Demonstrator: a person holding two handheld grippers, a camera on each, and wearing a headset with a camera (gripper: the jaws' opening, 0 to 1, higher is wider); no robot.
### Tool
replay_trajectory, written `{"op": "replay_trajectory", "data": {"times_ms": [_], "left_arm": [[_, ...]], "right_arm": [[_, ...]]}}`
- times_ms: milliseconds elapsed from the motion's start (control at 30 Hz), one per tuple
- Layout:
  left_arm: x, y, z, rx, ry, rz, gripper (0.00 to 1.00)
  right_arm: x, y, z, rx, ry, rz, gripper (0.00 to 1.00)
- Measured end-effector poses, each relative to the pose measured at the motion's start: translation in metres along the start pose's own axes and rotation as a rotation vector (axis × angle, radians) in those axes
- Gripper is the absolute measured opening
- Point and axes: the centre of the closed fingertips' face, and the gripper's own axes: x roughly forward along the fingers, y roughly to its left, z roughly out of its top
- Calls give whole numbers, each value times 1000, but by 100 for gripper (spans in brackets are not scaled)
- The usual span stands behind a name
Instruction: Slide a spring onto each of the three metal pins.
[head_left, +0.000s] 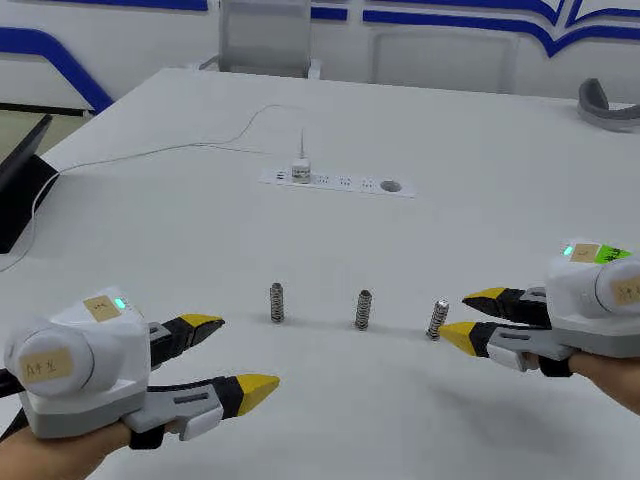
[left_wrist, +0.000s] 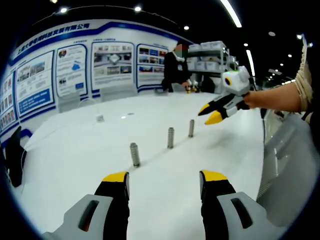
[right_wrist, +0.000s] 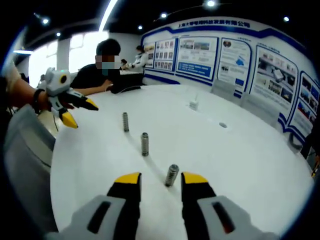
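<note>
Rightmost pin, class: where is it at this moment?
Head view: the rightmost pin leans just left of the right gripper, with the middle pin on its other side.

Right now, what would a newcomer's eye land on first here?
Three spring-wrapped pins stand in a row mid-table: the left pin, the middle pin and the right pin, which leans. The open right gripper sits just beside that leaning one, the open left gripper nearer the person's body.

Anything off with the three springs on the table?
Yes. The spring nearest the right tool leans, just ahead of the open right tool. The middle spring and far spring stand upright.
</note>
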Motion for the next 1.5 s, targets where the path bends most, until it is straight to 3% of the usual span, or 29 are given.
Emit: {"op": "replay_trajectory", "data": {"times_ms": [433,800,1500], "left_arm": [[-1,3,-9,-8,16,0,58],[-1,2,-15,-14,30,-1,58],[-2,3,-26,-39,49,1,58]], "right_arm": [[-11,21,-6,-45,-26,64,43],[-19,28,-13,-46,-41,90,50],[-25,33,-22,-16,-39,86,54]]}}
